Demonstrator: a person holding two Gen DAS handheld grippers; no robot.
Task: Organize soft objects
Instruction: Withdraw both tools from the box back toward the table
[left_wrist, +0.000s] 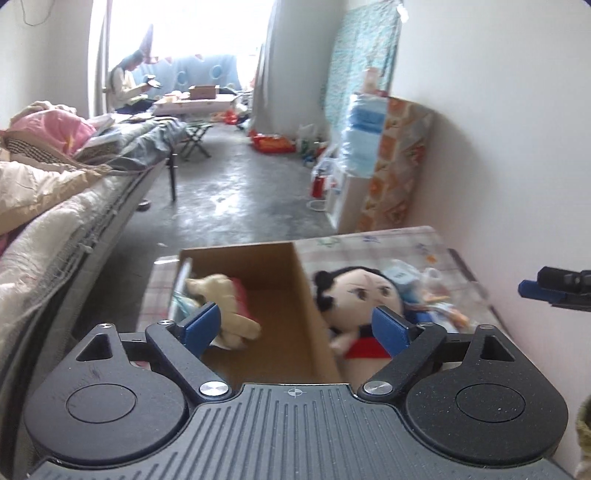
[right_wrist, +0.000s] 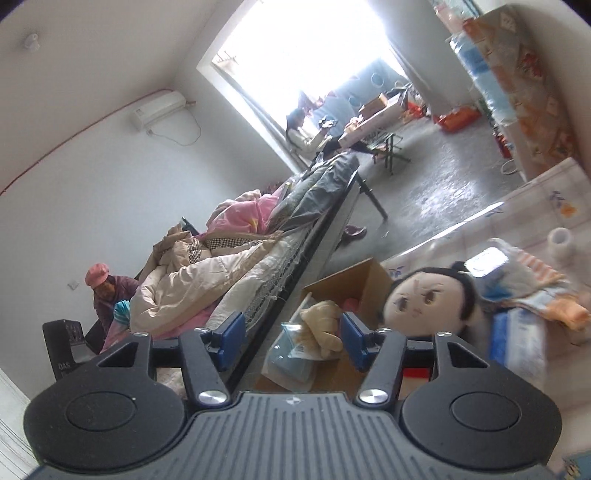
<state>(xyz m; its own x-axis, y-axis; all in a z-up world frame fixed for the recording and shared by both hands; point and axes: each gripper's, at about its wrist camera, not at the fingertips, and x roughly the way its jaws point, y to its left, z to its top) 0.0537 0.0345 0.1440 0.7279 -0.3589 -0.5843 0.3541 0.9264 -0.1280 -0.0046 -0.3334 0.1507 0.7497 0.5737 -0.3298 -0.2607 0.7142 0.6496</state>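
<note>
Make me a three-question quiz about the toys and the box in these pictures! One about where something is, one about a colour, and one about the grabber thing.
1. Where is the cream plush toy?
A. inside the cardboard box
B. on the floor
C. on the bed

2. What colour is the hair of the doll?
A. yellow
B. black
C. pink

3. How are the jaws of the left gripper?
A. clamped on the doll
B. clamped on the box wall
C. spread apart, holding nothing

Answers:
1. A, the cream toy lies between the brown box walls in both views.
2. B, dark black hair frames the doll's pale face.
3. C, the blue pads stand wide apart, with the toys lying beyond them, not pressed between them.
</note>
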